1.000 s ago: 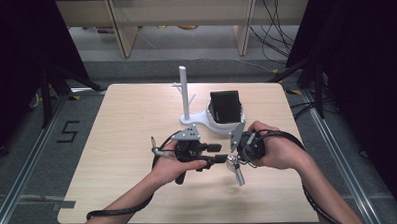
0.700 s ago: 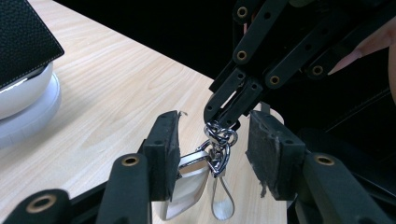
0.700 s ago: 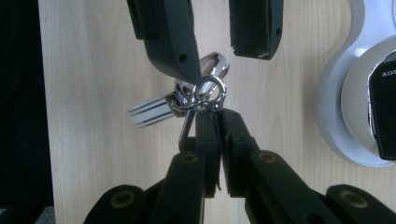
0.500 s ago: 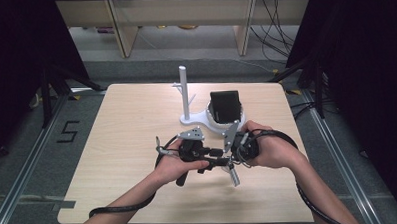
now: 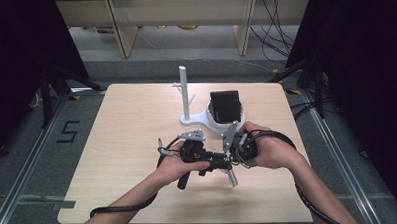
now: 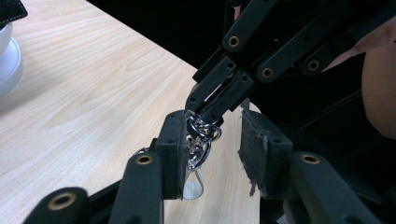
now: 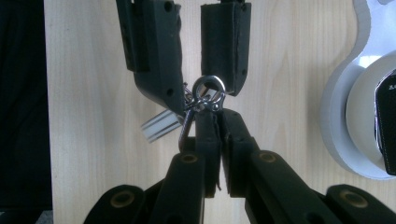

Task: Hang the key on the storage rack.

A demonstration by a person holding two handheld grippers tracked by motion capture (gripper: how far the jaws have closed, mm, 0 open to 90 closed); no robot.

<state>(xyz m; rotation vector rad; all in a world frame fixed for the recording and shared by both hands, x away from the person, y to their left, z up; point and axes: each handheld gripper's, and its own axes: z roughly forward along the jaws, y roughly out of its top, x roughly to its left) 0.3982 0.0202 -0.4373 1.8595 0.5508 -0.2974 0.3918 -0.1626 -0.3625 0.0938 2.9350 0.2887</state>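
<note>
A small metal ring with chain links (image 7: 209, 89) and a silvery tag (image 7: 160, 126) hangs above the wooden table (image 5: 117, 145). My right gripper (image 7: 217, 116) is shut on the ring, its jaws pressed together under it. My left gripper (image 6: 215, 140) is open with the ring (image 6: 201, 133) between its pads, close against the left pad (image 6: 173, 154). In the left gripper view the right gripper (image 6: 205, 105) reaches in from the upper right. In the high view both grippers meet tip to tip at the table's front middle, left gripper (image 5: 219, 162), right gripper (image 5: 234, 153), with the tag (image 5: 232, 178) dangling below.
A white stand (image 5: 184, 92) with an upright post rises behind the hands. On its round base (image 5: 239, 124) sits a black box-like object (image 5: 225, 106). The base's white rim (image 7: 336, 121) lies close to the right of my right gripper. Cables trail off the table's front edge.
Both hands have drawn slightly closer together and towards the front edge, and the left gripper's open jaws have come around the ring held by the right gripper.
</note>
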